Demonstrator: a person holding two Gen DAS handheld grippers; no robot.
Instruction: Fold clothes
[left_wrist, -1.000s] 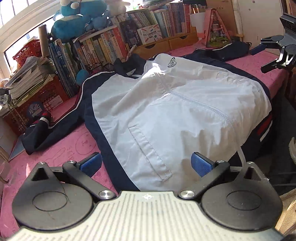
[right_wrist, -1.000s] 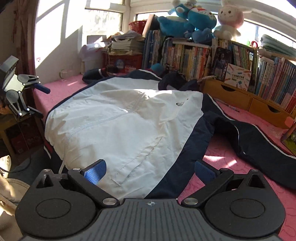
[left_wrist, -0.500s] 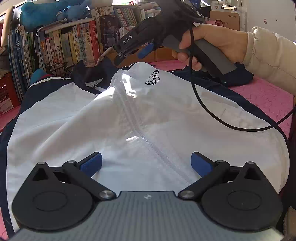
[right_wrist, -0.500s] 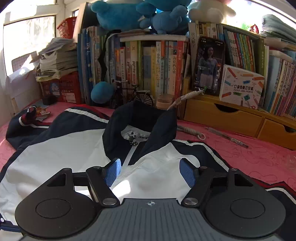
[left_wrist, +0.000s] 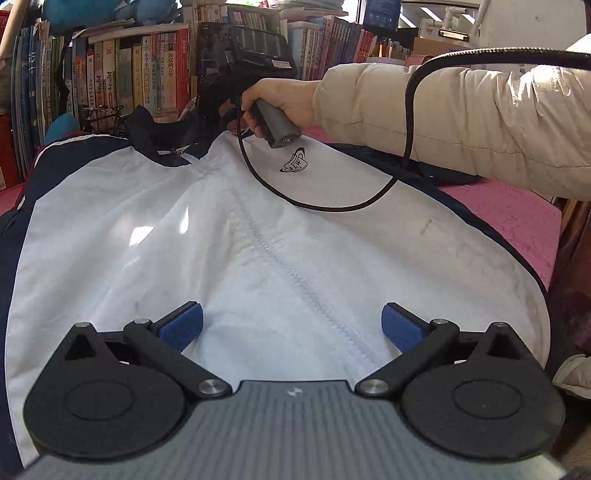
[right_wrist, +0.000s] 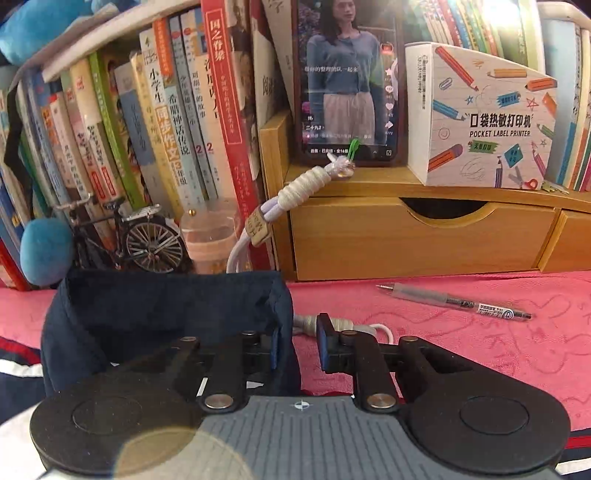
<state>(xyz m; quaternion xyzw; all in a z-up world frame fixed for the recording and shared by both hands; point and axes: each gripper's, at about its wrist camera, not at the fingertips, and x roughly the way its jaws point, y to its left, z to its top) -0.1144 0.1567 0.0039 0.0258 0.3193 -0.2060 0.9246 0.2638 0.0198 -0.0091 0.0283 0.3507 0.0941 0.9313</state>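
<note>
Your left gripper (left_wrist: 291, 326) hovers over the lower front of the white-and-navy jacket (left_wrist: 258, 251), jaws spread wide with nothing between them. The jacket lies flat, zipped, on the pink-covered desk (left_wrist: 517, 218), its navy collar (right_wrist: 166, 310) at 12 o'clock toward the row of books (left_wrist: 140, 81). Your right gripper (right_wrist: 297, 345) sits at that collar: its jaws have just been closing, and the collar's right edge stands between the blue pads; a narrow gap shows, so they are not yet pressed on the cloth. Right hand (left_wrist: 280, 101) grips the handle. A pen (right_wrist: 454, 301) lies at 2 o'clock from the right jaws.
</note>
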